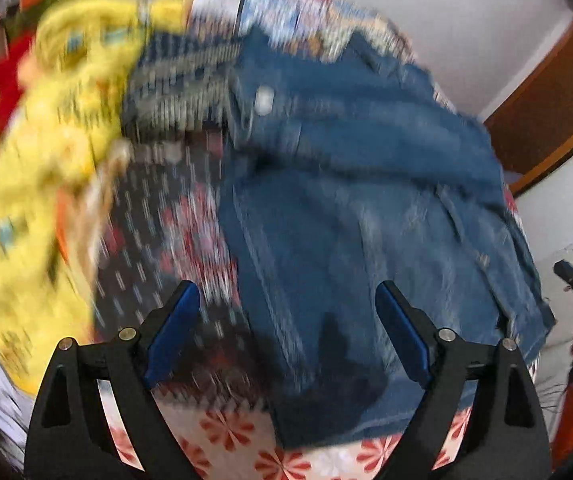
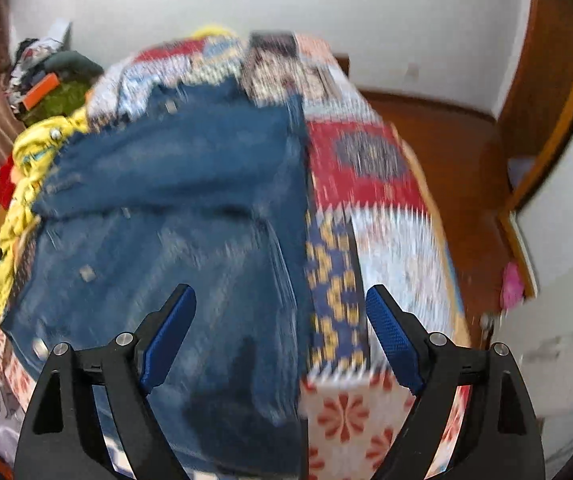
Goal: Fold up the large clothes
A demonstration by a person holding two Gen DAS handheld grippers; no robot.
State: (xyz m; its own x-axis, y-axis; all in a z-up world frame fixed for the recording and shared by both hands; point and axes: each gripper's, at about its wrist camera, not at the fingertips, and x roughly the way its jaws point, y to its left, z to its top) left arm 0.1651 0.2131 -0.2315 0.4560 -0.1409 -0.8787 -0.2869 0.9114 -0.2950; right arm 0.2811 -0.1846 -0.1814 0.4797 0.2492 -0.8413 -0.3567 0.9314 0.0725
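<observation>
Denim jacket partly folded, both grippers empty above it.

At 9 o'clock in the left view, a yellow garment (image 1: 42, 184) heaped and unfolded; beside it a dark patterned cloth (image 1: 166, 216). Dead centre, the jacket (image 1: 366, 216) on the patchwork quilt (image 2: 366, 168), seemingly doubled over, a thick fold across from 10 to 3 o'clock, hem ragged toward 4 o'clock. Left gripper (image 1: 286, 332) at 6 o'clock, fingers spread wide, holding nothing. Over to the right view: jacket (image 2: 174, 216) from 9 o'clock to centre, right edge straight along the quilt. Right gripper (image 2: 280, 332) at 6 o'clock, likewise agape, empty, straddling that edge. Heavy blur, so buttons and sleeves hard to read. Judging by this: first fold probably in, at least one more tuck plus squaring left, and yellow garment untouched.
</observation>
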